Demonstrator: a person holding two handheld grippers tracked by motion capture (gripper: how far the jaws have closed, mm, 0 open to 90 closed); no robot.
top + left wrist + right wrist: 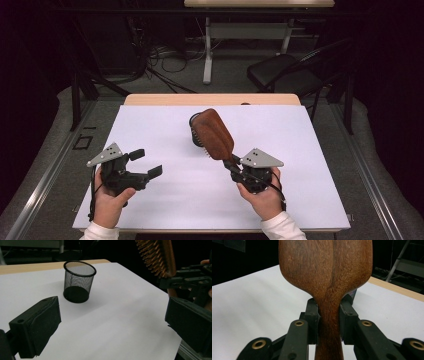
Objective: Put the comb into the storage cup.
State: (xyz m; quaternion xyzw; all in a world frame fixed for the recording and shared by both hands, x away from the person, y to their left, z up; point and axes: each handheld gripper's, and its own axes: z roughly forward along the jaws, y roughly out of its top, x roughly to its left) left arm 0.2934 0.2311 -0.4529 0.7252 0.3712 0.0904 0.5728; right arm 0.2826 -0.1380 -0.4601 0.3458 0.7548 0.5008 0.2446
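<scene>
A wooden hairbrush (215, 132) is held by its handle in my right gripper (232, 163), which is shut on it. The brush head slants up and to the left above the white table sheet (165, 200), bristles facing down-left. In the right gripper view the pads (313, 315) press both sides of the brush (327, 270) handle. A black mesh cup (78, 281) stands upright and empty on the sheet; in the high view the cup (193, 136) is mostly hidden behind the brush head. My left gripper (146, 163) hovers open at the left, nothing between its jaws.
The wooden table edge (210, 99) shows beyond the sheet. A black chair (285, 72) and a desk frame (207, 55) stand on the floor farther back, with cables (165, 55) beside them. In the left gripper view, the right gripper (190, 277) and brush bristles (153, 255) sit at the upper right.
</scene>
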